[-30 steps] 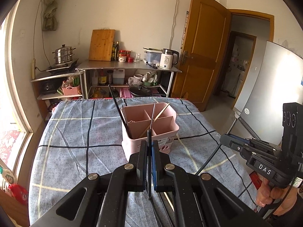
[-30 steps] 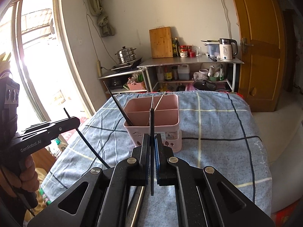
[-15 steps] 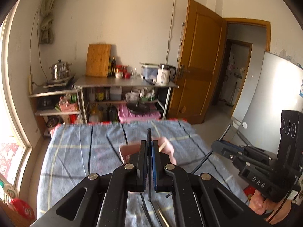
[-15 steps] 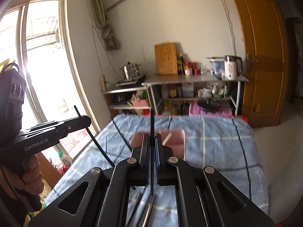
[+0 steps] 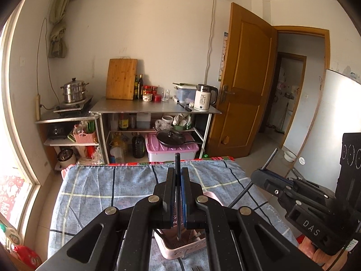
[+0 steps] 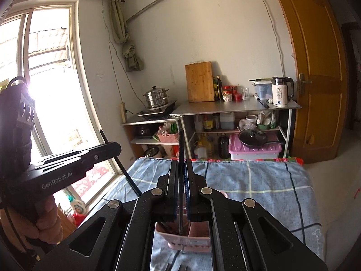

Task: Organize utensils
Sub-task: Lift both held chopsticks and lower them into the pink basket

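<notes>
My left gripper (image 5: 177,176) is shut on a thin black chopstick (image 5: 178,194) held upright, its lower end over a compartment of the pink utensil caddy (image 5: 180,246) directly below. My right gripper (image 6: 181,169) is shut on a second black chopstick (image 6: 180,180), also upright, its tip in or just over the pink caddy (image 6: 191,237) beneath it. Each gripper shows in the other's view: the right one (image 5: 266,176) and the left one (image 6: 110,146), each with a chopstick through its closed tips. The caddy stands on a blue checked tablecloth (image 5: 101,189).
Beyond the table's far edge stand a steel shelf (image 5: 155,108) with a cutting board, bottles and a kettle (image 5: 204,97), a pink storage box (image 5: 171,151) and a steamer pot (image 5: 73,90). A window is at left, a wooden door (image 5: 243,90) at right.
Both grippers rose and moved forward over the caddy, holding their chopsticks. The caddy went from ahead of the fingers to directly beneath them, and more of the room shows.
</notes>
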`<state>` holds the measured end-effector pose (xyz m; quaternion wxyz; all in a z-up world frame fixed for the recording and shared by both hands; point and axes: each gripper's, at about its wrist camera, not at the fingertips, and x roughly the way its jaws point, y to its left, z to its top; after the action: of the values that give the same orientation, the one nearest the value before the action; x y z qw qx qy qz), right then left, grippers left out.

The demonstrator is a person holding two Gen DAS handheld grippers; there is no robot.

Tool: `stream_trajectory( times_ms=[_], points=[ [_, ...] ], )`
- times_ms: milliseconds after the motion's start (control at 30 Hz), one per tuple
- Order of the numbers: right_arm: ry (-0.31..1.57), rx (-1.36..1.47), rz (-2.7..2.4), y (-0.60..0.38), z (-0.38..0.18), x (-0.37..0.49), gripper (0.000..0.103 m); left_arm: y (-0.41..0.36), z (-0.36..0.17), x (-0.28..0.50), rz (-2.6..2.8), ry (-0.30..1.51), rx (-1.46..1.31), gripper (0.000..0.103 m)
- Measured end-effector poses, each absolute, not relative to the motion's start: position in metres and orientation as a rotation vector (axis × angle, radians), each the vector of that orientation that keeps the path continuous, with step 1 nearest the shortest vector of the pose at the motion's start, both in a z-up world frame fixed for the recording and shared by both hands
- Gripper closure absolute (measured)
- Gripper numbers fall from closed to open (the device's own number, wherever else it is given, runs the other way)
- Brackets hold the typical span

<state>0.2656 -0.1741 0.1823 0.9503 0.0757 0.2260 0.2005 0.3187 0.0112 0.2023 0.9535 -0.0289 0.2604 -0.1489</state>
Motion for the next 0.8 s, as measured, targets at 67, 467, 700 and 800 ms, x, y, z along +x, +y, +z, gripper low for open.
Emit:
stream_trajectory(
  times_ms=[67,467,700,800],
  points=[
    [0.477,0.150,0.403,-0.172,0.174,0.273,0.099,0.014,0.191,0.324,-0.301,0.546,-0.068,0.099],
    [0.606,0.129,0.396,-0.166,0.123,0.292,0.098,0.025,0.123,0.342,-0.287,0.670,-0.110,0.099],
    [0.666,0.161,0.400,-0.172,0.105,0.293,0.097,0.022,0.114,0.338,-0.298,0.696,-0.099,0.094],
    [0.672,0.162,0.401,-0.174,0.106,0.290,0.093,0.024,0.113,0.332,-0.310,0.691,-0.111,0.079]
  ],
)
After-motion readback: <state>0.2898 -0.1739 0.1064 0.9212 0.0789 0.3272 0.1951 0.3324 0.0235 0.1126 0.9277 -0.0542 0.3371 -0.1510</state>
